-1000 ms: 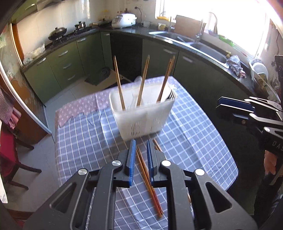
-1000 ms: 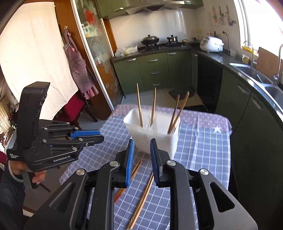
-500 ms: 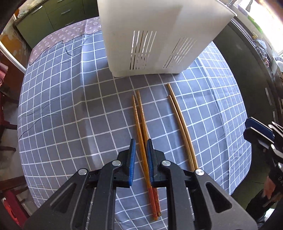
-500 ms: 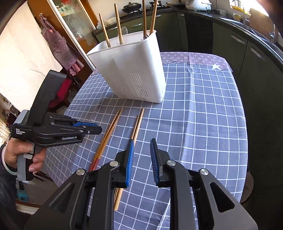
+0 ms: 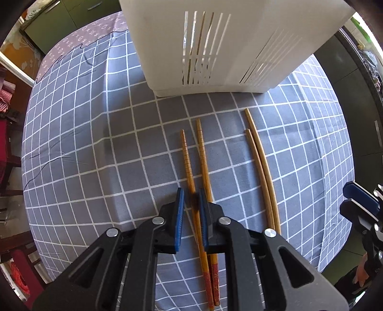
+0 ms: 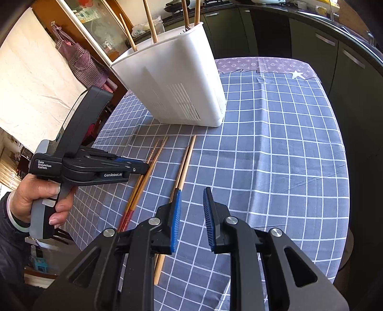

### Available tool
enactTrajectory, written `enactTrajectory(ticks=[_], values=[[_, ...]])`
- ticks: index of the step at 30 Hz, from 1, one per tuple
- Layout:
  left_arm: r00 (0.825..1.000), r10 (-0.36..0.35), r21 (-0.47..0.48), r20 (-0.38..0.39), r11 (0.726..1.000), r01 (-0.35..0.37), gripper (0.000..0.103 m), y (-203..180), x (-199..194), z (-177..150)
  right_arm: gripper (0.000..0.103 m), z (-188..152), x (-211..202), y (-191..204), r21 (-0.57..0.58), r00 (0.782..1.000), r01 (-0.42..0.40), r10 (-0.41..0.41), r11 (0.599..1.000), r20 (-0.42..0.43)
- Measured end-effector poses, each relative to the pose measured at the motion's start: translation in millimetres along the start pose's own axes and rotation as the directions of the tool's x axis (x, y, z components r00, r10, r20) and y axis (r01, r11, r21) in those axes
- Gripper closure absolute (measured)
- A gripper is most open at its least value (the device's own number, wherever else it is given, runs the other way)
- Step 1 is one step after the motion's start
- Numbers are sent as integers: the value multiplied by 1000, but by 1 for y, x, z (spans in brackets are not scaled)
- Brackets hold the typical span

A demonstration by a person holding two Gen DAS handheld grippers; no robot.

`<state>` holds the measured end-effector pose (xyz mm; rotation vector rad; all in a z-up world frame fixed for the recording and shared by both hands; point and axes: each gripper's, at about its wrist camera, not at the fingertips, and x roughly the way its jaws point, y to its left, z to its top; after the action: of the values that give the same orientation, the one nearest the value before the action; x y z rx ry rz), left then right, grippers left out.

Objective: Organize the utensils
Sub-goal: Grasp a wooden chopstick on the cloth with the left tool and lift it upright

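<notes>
The left tool (image 5: pixel 191 203) hangs low over the bench (image 5: pixel 83 148), its blue-padded fingers (image 5: pixel 180 205) parted by a narrow gap. One chopstick of the reddish-brown ridged pair (image 5: pixel 202 172) runs through that gap, with its mate passing under the right finger; whether the pads actually touch the wood cannot be told. From the right wrist view the same tool (image 6: pixel 143 167) shows side-on, gripped by the person's left hand (image 6: pixel 36 201), its tip over the ridged pair (image 6: pixel 143 177).

The ridged chopsticks lie side by side on the grey checked tablecloth (image 5: pixel 71 119), narrow tips toward the white utensil holder (image 5: pixel 227 47) and red-patterned ends toward the camera. Just to their right lies a second pair of pale, plain chopsticks (image 5: pixel 261 162), nearly parallel and touching each other along the lower part.

The right tool (image 6: pixel 191 198) is held above the bench with its fingers clearly apart, gripping nothing. Its left finger overlaps the pale pair (image 6: pixel 184 165) in view; its edge shows at the right of the left wrist view (image 5: pixel 359 198).

The slotted utensil holder (image 6: pixel 177 81) stands upright on the cloth beyond both pairs, apart from their tips, with several chopsticks (image 6: pixel 149 21) standing in it.
</notes>
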<state>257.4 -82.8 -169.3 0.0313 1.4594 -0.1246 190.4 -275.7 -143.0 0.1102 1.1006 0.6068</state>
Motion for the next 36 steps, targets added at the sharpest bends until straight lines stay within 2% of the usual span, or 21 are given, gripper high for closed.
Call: enactTrajectory(ticks=[6,7,12,19,28,36], values=[[999,42,33,5,999,-42,91,-14,10,-3,84,-2,3,-3,4,1000,-8,8,1000,-5],[999,41,43,7,998,-42,95,-16,9,-4,84,-2,4,-3,4,1000,-9,9,1000,-8],[999,30,39,13,999,-30,97,-18,4,-10,84,-4,5,-3,1,1000,-11,11,1000,-16],[993,-21,30,115,999,17,97,-5,-38,-20,84,-5,2,-4,7,1000,1,-1,1000,-18],[951,-35,66,306,998,15,97,4,-119,-41,84,2,8,9,-25,999,19,-20,1000,-37],[911,-36,82,412,997,3,97,17,-151,-64,83,19,33,15,-22,993,19,-22,1000,-114]])
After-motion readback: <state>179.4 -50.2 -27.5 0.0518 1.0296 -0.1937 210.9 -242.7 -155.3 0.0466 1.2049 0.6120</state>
